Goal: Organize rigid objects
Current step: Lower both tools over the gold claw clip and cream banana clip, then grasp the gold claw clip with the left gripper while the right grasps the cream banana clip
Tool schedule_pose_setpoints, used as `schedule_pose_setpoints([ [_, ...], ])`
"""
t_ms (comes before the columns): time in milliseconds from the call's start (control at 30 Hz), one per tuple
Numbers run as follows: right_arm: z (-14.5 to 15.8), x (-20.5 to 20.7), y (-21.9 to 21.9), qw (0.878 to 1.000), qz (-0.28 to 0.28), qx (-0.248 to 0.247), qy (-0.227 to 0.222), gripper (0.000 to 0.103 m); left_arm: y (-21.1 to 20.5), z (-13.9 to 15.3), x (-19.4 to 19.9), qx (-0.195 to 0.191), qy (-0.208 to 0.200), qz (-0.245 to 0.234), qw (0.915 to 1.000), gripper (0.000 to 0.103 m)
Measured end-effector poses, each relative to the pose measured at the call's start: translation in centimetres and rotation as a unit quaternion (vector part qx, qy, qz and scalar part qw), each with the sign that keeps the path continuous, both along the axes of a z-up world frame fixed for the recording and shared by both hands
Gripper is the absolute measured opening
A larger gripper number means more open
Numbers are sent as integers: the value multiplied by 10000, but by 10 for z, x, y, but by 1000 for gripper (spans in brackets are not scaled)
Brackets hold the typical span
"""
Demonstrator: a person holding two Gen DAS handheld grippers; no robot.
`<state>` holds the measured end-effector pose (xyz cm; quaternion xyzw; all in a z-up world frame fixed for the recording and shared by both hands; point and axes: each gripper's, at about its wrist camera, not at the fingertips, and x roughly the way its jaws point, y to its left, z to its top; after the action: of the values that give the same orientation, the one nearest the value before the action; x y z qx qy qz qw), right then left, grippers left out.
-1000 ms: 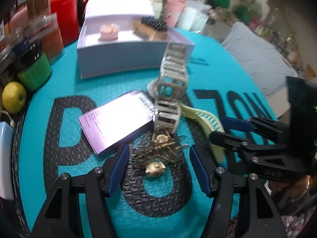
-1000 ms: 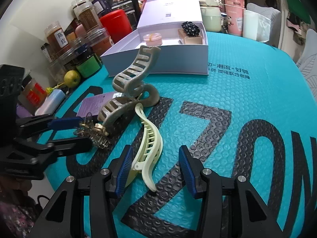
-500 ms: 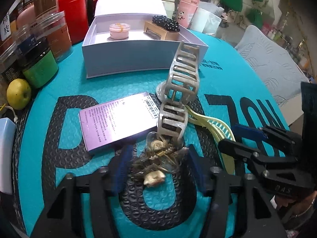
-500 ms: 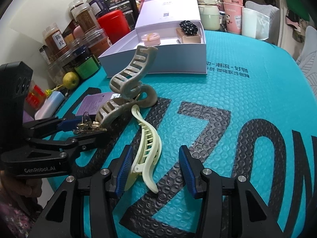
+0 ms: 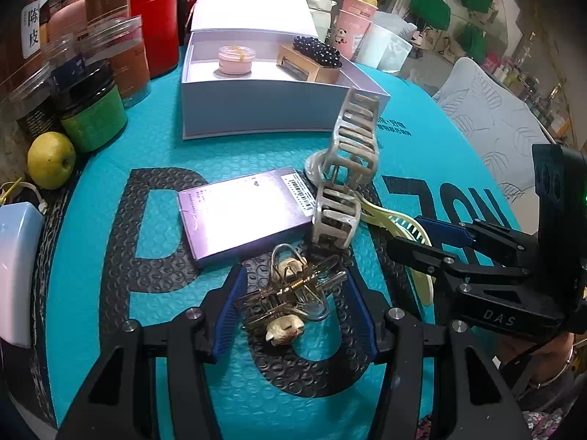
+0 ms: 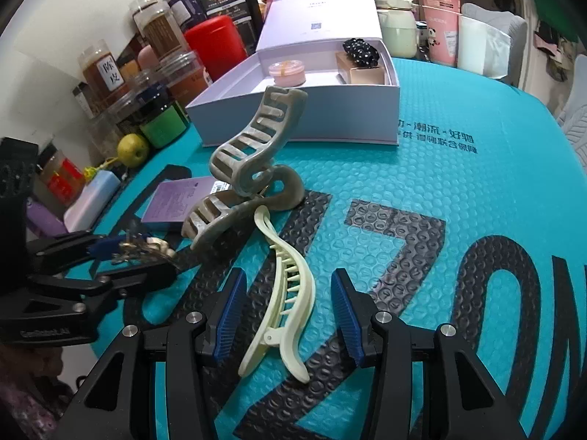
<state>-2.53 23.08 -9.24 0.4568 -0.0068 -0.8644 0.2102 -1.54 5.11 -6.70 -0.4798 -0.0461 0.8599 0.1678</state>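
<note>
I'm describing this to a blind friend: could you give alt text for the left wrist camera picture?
The left tongs, blue-padded, are closed on a gold wire hair clip over a teal mat. Beyond it lie a purple card box, a large grey claw clip and a pale yellow clip. The right tongs reach in from the right; an open white box stands behind.

Shiny gold metal hair clip (image 5: pixel 290 293); glossy plastic claw clips (image 6: pixel 282 293); bubble-textured mat (image 6: pixel 458 183).

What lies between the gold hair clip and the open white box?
The purple card box lies between the gold hair clip and the open white box, then bare teal mat; left wrist view.
</note>
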Motion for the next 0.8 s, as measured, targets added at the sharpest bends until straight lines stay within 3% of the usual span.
schedule_pose_setpoints([
  [67,0,0,-2,10000,-15,73,10,47,-1,0,-1,5,9,4,10000,53],
  [167,-1,1,-3,9998,-67,181,25,25,-1,0,-1,24,10,-6,10000,53],
  [200,-1,2,-2,9998,-79,183,42,24,-1,0,-2,32,8,-13,10000,53],
  [800,14,22,13,9993,-354,62,39,23,5,12,1,57,152,-185,9997,53],
])
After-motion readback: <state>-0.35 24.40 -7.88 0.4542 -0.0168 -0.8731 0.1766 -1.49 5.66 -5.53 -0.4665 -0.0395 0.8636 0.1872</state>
